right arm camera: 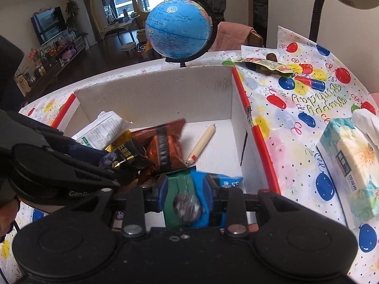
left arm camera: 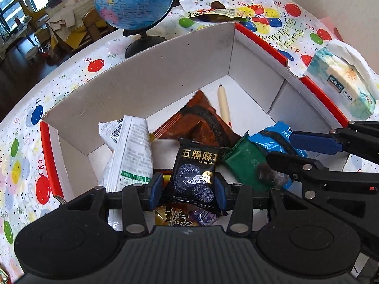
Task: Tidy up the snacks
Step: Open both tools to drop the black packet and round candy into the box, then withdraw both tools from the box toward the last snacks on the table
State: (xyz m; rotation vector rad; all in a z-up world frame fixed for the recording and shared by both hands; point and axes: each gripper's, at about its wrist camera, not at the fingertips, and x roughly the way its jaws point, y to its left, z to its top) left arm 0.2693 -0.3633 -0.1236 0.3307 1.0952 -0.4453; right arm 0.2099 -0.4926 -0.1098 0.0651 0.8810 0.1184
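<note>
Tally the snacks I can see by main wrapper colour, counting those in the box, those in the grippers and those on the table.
Black: 1, black packet in the left gripper
Green: 1, green packet in the right gripper
Blue: 1
Brown-orange: 1
White: 1
Cream stick: 1
Yellow: 1
Purple: 1
Outside the box: 1
Total: 9

Snack packets (left arm camera: 194, 165) piled in box (left arm camera: 151, 80) at 6 o'clock; globe (left arm camera: 135, 0) behind at 11; tissue pack (left arm camera: 341, 82) outside at 3.
</note>
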